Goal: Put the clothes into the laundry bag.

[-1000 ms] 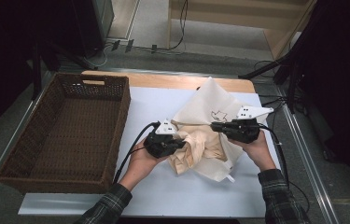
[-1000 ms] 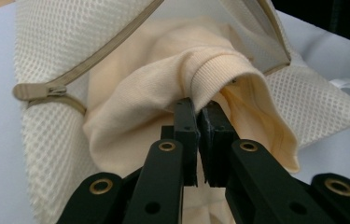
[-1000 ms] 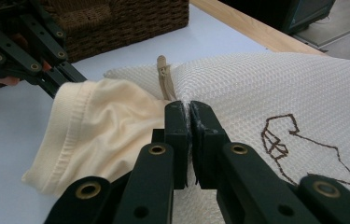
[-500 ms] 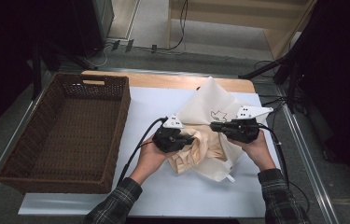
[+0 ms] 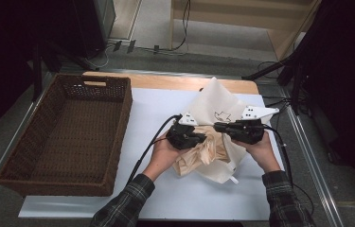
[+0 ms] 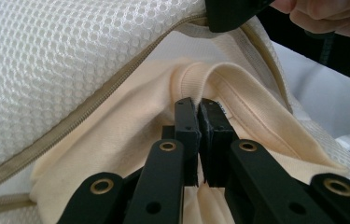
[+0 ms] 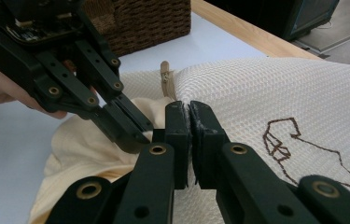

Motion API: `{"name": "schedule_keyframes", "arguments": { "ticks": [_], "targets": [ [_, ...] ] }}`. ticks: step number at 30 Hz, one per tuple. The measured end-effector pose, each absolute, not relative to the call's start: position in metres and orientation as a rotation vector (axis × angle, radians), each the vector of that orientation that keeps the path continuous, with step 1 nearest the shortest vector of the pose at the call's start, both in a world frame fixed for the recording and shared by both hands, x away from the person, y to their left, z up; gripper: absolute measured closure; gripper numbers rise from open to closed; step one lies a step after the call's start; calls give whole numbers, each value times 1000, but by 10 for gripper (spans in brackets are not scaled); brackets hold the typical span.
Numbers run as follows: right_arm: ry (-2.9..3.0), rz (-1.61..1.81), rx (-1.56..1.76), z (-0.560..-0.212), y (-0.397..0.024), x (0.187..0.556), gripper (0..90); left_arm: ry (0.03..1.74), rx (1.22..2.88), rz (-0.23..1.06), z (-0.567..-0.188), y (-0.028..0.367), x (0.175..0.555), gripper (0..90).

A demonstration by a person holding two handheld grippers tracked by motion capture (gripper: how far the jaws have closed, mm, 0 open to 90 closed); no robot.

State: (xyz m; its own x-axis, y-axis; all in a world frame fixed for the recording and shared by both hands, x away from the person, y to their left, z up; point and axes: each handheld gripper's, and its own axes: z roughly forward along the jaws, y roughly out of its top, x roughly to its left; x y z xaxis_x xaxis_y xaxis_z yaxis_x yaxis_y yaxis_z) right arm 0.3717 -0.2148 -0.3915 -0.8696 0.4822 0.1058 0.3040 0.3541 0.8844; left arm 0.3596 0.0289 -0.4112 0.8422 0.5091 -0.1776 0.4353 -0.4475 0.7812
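Note:
A white mesh bag (image 5: 218, 100) with a brown bird drawing lies on the white table cover, its zipped mouth toward the left. A cream garment (image 5: 202, 155) bunches at that mouth, partly inside. My left gripper (image 5: 204, 138) is shut on a fold of the cream garment (image 6: 130, 130), under the mesh bag's (image 6: 60, 70) zipper edge. My right gripper (image 5: 217, 126) is shut on the mesh bag's (image 7: 266, 93) rim beside the zipper and holds it up. In the right gripper view the left gripper (image 7: 133, 135) pokes into the opening right beside my right gripper (image 7: 190, 112).
A large brown wicker basket (image 5: 66, 137) stands at the left of the table, with nothing in it. The white table cover (image 5: 156, 109) lies bare between basket and bag. A metal rail (image 5: 307, 156) runs along the table's right edge.
My left gripper has moved to the right with the cream garment, closer to the bag's mouth and the right gripper. The right gripper has stayed where it was.

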Motion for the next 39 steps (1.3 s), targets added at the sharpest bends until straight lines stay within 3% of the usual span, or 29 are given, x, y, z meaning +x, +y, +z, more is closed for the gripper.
{"name": "schedule_keyframes", "arguments": {
  "ticks": [24, 26, 33, 39],
  "targets": [
    [2397, 1577, 720, -384, -221, 370, 872, 722, 2119, 227, -424, -4, 380, 876],
    [2397, 1578, 719, -384, -221, 371, 871, 709, 2121, 218, -422, -4, 377, 843],
    [2400, 1574, 721, -385, -222, 370, 870, 655, 2137, 226, -408, 2, 360, 601],
    [2402, 1578, 720, -385, -222, 370, 870, 666, 2119, 216, -399, 25, 346, 504]
  ]
}}
